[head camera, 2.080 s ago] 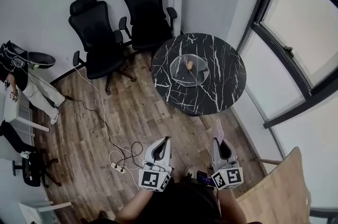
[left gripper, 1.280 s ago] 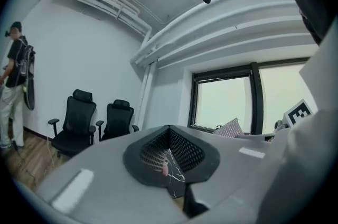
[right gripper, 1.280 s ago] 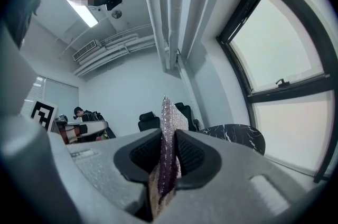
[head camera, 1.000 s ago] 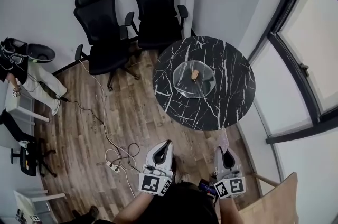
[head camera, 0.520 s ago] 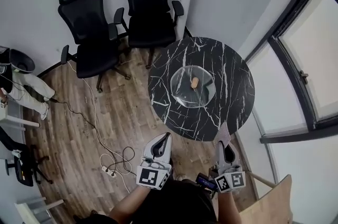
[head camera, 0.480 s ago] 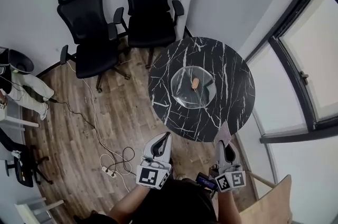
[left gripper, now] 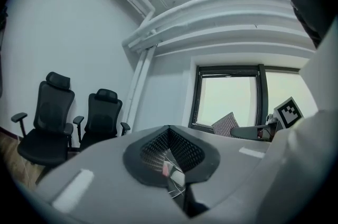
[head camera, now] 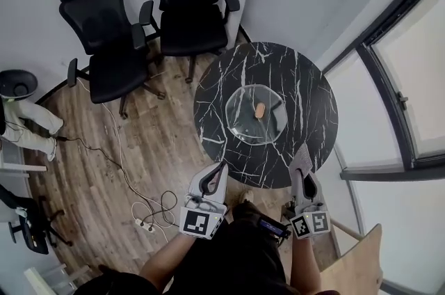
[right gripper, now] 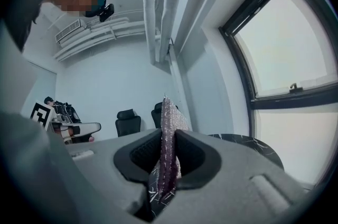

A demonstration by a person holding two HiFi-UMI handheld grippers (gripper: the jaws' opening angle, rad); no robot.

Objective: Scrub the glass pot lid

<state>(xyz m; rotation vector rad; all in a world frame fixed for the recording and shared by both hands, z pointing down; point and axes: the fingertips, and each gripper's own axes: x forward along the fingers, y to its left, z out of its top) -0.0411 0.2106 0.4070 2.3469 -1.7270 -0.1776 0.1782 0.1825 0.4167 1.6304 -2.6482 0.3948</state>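
At the middle of the tabletop (head camera: 309,81) lies the glass pot lid (head camera: 245,125), untouched; we judge the approach is the step in hand, so we should lay the pad flat on the glass and steady the rim; off the near edge, our right gripper (head camera: 304,168) is clamped on a sparkly scrub pad (right gripper: 169,117); our left gripper (head camera: 220,168) has its jaws together, nothing between them.

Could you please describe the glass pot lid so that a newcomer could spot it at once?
Beside the big window stands a round black table with white veining. Near its middle lies the glass pot lid: a clear disc with a small tan knob, see-through where the two black chairs nearby are solid.
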